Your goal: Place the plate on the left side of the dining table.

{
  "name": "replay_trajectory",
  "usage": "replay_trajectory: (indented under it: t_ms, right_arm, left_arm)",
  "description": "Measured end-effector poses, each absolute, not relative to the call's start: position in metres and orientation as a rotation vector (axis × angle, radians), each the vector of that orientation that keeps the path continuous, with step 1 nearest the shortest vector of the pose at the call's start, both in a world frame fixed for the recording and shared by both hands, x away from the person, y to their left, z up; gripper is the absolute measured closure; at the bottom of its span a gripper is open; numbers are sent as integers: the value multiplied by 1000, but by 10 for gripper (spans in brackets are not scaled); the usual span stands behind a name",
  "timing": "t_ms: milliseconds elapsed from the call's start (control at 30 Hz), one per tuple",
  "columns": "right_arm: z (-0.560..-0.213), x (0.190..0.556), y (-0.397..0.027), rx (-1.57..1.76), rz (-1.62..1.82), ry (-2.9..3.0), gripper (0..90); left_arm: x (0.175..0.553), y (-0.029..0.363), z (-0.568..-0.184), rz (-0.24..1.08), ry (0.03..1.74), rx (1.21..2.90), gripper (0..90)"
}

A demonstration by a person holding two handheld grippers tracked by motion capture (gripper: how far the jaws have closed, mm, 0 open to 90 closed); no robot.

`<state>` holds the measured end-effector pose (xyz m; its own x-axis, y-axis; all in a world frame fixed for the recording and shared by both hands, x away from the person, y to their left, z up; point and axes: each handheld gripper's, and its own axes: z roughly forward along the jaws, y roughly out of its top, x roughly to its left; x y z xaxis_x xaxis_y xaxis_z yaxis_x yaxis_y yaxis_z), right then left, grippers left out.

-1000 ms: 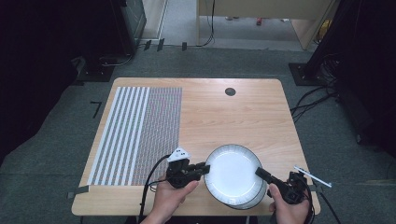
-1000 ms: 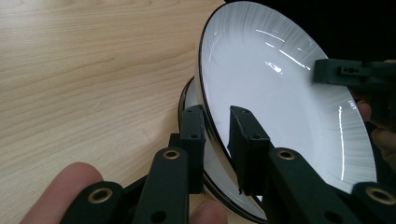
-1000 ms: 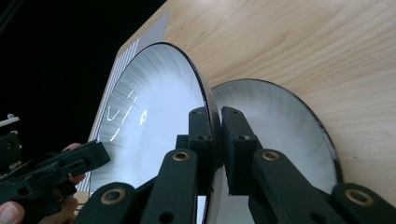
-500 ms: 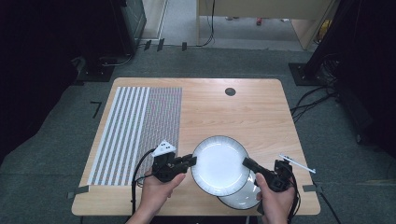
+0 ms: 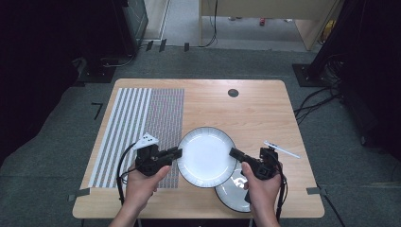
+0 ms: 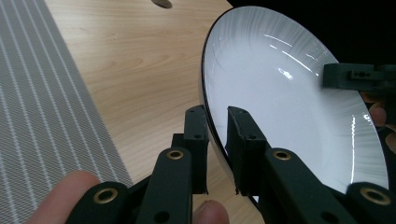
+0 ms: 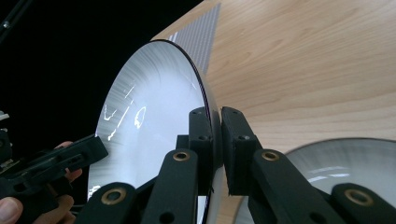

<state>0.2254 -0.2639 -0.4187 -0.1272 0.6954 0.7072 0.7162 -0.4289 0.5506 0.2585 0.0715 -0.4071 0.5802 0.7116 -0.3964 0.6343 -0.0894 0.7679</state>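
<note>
Two grippers pinch one white plate point(image 5: 206, 156) by opposite rims, low in the frame's centre: my left gripper point(image 5: 176, 153) clamps its left edge, my right gripper point(image 5: 234, 153) its right. Second plate point(image 5: 234, 191) lies below it.

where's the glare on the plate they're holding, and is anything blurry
Left gripper view: bright streaks on the held plate, sharp; thumb at the bottom blurred. Right gripper view: white glints on its face. High view: plate evenly lit, picture soft.
</note>
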Motion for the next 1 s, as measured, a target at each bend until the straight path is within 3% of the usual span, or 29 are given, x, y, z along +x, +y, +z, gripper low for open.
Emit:
replay_trajectory:
  t_ms: [1000]
  right_arm:
    - [-395, 309, -153, -1909, -1597, -1792, 837]
  left_arm:
    - [295, 177, -394, 204, 1300, 1607, 835]
